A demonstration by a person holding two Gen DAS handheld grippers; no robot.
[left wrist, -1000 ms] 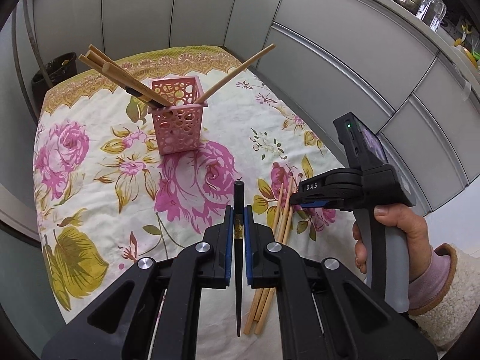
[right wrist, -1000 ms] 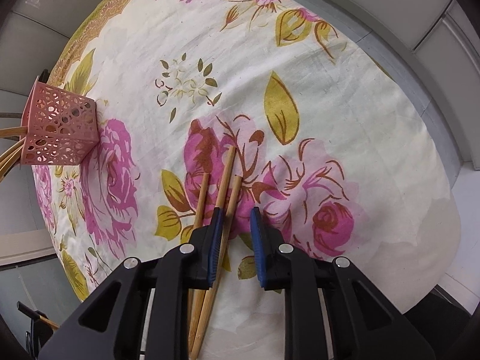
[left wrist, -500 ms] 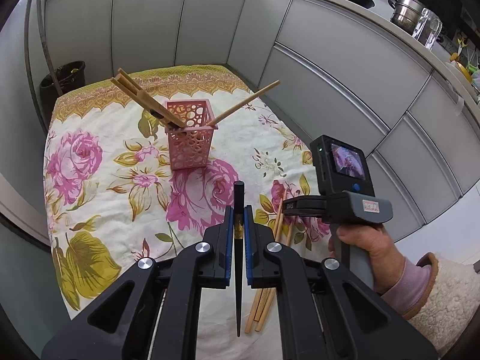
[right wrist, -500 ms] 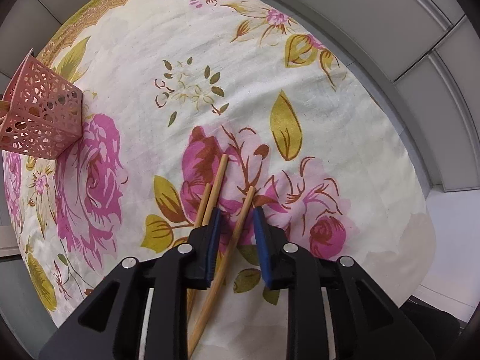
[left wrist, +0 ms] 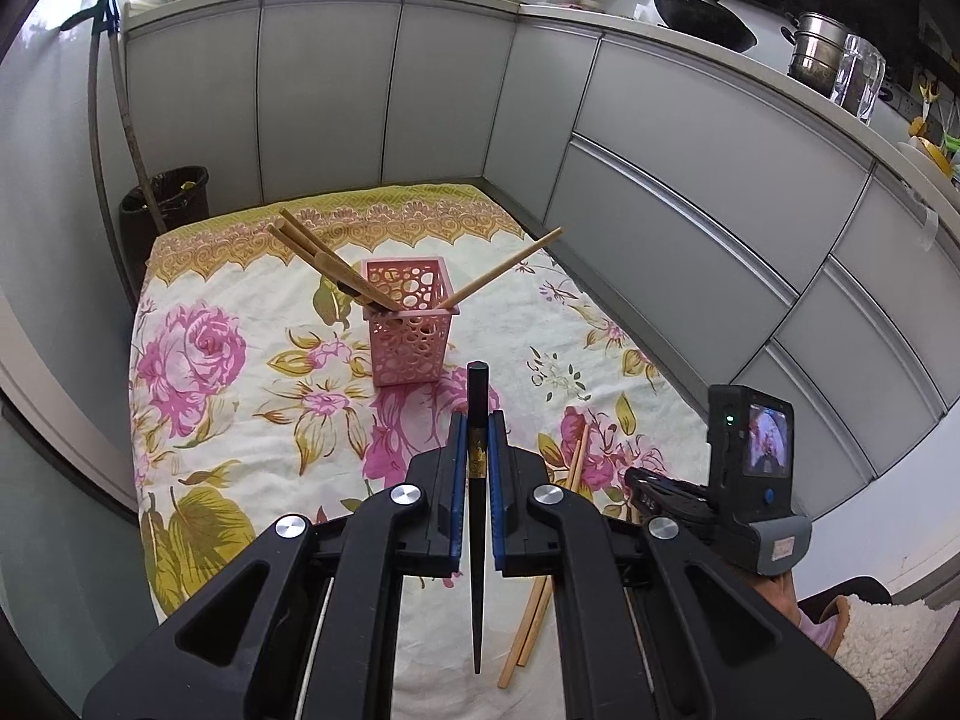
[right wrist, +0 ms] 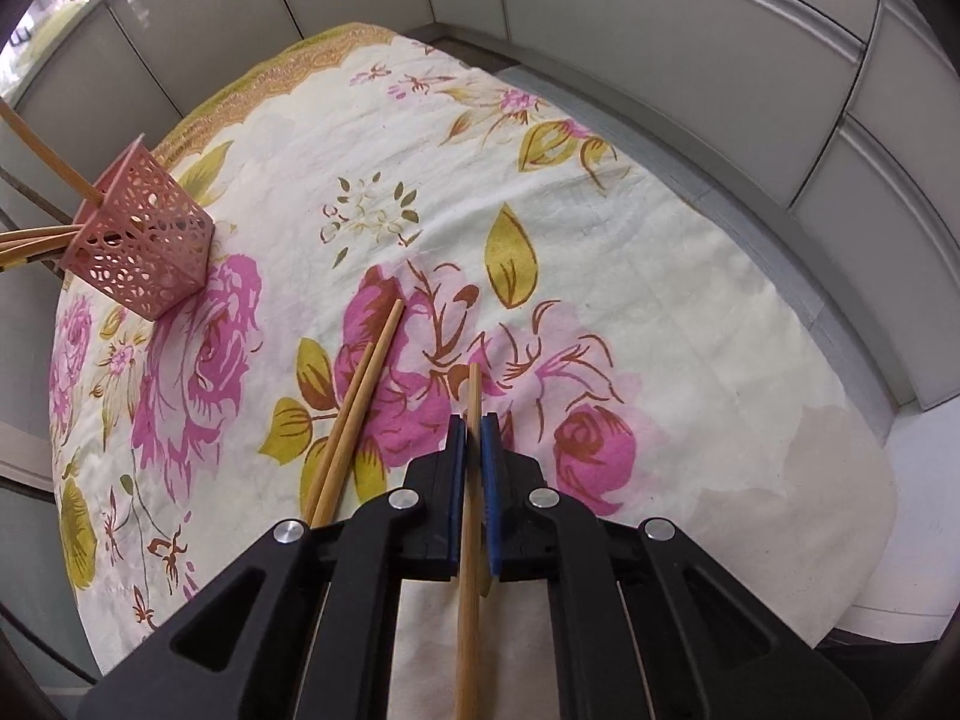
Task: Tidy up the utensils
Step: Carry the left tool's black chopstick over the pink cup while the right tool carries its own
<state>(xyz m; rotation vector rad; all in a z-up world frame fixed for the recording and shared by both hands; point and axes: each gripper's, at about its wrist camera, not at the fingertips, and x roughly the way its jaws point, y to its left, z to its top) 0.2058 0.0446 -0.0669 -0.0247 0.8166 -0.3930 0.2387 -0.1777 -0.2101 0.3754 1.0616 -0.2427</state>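
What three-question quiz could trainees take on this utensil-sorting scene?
1. True or false: the left tool grips a black chopstick.
2. How many bamboo chopsticks lie loose on the cloth, beside the right tool?
3. The pink holder is: A empty, B holding chopsticks, C tipped over.

Key: 1 true; 2 two; 3 B.

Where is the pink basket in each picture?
Left wrist view: the pink basket stands in the middle, on the flowered cloth, beyond the tool's tips.
Right wrist view: the basket is at the left edge, looking tilted.
Shared landmark: the two wooden chopsticks lying side by side on the cloth, low and right of centre in the left view.
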